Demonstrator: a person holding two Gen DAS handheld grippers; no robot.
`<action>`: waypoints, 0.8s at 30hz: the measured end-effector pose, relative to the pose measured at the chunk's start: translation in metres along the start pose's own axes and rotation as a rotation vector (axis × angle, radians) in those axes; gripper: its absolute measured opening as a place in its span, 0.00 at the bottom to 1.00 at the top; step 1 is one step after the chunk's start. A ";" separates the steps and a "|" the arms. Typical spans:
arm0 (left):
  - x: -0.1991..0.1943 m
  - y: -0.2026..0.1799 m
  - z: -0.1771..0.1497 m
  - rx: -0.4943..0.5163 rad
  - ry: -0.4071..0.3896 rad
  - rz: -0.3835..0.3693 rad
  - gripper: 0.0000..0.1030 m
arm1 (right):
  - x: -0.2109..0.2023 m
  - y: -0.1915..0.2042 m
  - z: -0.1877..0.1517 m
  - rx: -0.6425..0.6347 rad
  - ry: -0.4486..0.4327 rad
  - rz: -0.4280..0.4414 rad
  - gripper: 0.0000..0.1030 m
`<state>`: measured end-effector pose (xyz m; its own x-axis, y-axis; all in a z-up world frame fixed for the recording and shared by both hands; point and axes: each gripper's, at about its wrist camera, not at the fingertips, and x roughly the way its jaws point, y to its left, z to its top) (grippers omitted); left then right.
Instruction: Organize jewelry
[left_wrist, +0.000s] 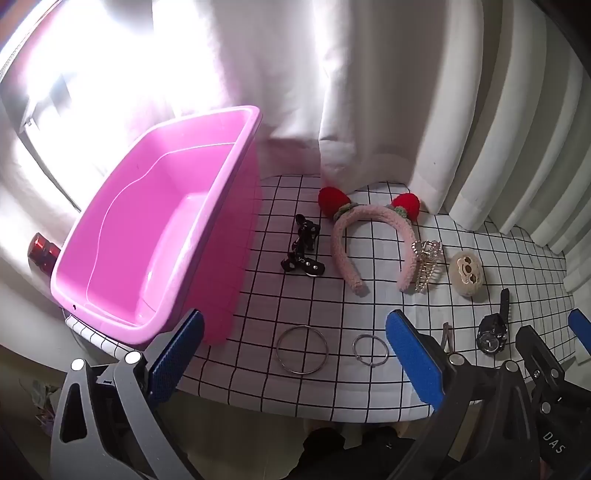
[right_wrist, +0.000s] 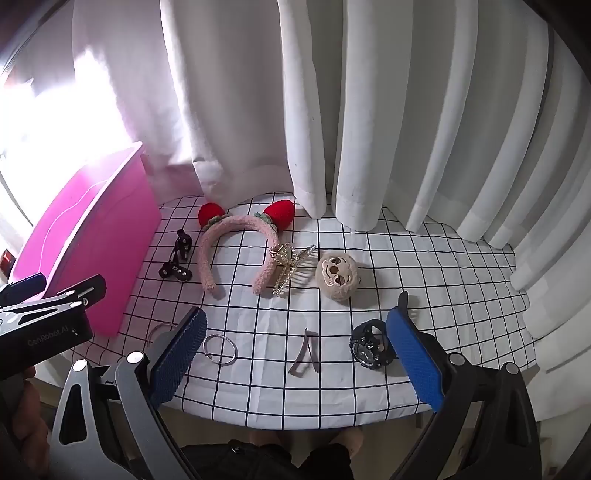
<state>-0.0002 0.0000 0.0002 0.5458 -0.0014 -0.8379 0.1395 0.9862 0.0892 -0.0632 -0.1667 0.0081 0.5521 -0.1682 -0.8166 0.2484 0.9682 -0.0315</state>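
An empty pink tub (left_wrist: 155, 229) stands at the table's left; it also shows in the right wrist view (right_wrist: 92, 236). On the checked cloth lie a fuzzy pink headband with strawberries (left_wrist: 369, 236) (right_wrist: 236, 247), a black strap piece (left_wrist: 303, 251) (right_wrist: 177, 262), a pearl claw clip (left_wrist: 426, 264) (right_wrist: 288, 267), a plush face clip (left_wrist: 467, 273) (right_wrist: 337, 275), two metal bangles (left_wrist: 302, 350) (left_wrist: 370, 350) (right_wrist: 220, 349), a grey hair clip (right_wrist: 306, 354) and a black watch (left_wrist: 493, 330) (right_wrist: 369, 343). My left gripper (left_wrist: 295, 354) is open above the bangles. My right gripper (right_wrist: 295, 354) is open above the grey clip.
White curtains (right_wrist: 369, 129) hang close behind the table. A red object (left_wrist: 42, 251) sits behind the tub. The cloth's front edge (right_wrist: 295, 417) lies just under both grippers. The right gripper's body shows at the lower right of the left wrist view (left_wrist: 546, 369).
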 end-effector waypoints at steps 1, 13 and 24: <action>0.000 0.000 0.000 -0.002 0.000 -0.004 0.94 | 0.000 0.000 0.000 -0.001 0.000 -0.001 0.91; 0.002 0.001 0.002 0.004 0.006 -0.008 0.94 | 0.002 0.001 -0.001 0.002 0.000 0.001 0.91; 0.003 0.004 0.003 -0.002 0.005 -0.004 0.94 | 0.002 0.002 0.001 0.000 0.000 0.000 0.91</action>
<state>0.0042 0.0036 0.0000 0.5415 -0.0042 -0.8407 0.1399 0.9865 0.0852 -0.0610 -0.1654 0.0074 0.5523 -0.1680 -0.8166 0.2480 0.9683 -0.0315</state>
